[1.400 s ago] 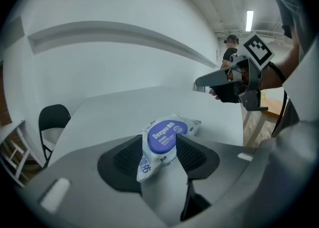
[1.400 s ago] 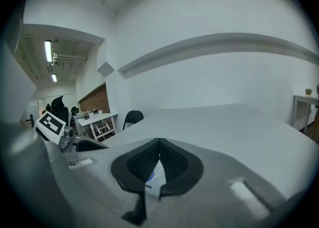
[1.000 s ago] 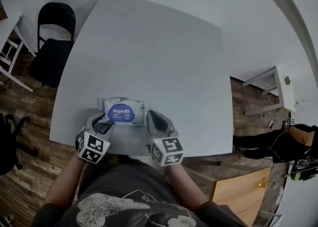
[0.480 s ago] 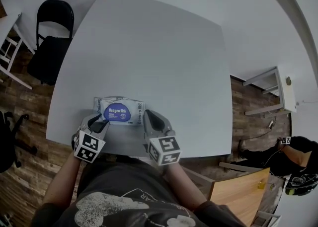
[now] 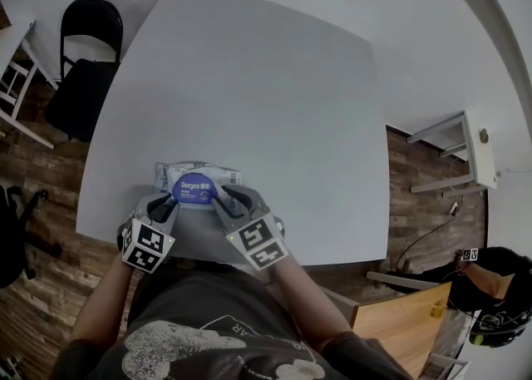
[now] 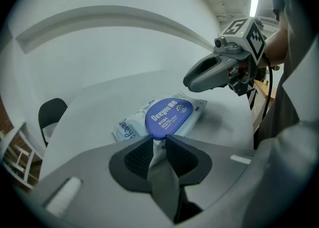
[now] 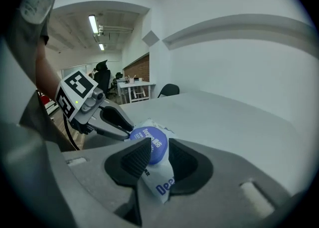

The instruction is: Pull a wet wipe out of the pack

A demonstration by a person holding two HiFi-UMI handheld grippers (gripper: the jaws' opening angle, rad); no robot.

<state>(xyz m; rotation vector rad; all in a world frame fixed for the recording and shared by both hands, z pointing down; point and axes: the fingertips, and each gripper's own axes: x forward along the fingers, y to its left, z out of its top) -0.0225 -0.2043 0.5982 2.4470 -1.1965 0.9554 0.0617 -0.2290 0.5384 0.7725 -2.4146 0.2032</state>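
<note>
Wet-wipe pack (image 5: 197,185) lies flat on the white table (image 5: 249,71), right at the tips of both grippers, its round blue lid (image 6: 168,116) facing up. The left gripper (image 5: 169,200) meets the pack at its near left end. Its jaws have just been closing, and in the left gripper view they stand only a narrow slit apart. The pack's white film fills that slit from pad to pad, so this gripper is clamped on the pack's edge.

The right gripper (image 5: 218,197) comes in just to the right of the left one and is angled across toward it, with its tips at the pack's near edge by the lid. Its jaws have just been opening. In the right gripper view they stand partly apart, astride the pack's printed edge and the rim of the blue lid, and the pads do not visibly press on either.

The two sets of tips are near each other, with the lid just beyond them. Behind the grippers, the person's forearms (image 5: 112,303) run back to a dark printed shirt (image 5: 208,328). Out past the left gripper's side, beyond the table's corner, a black chair (image 5: 83,71) stands on the wooden floor (image 5: 33,303).
</note>
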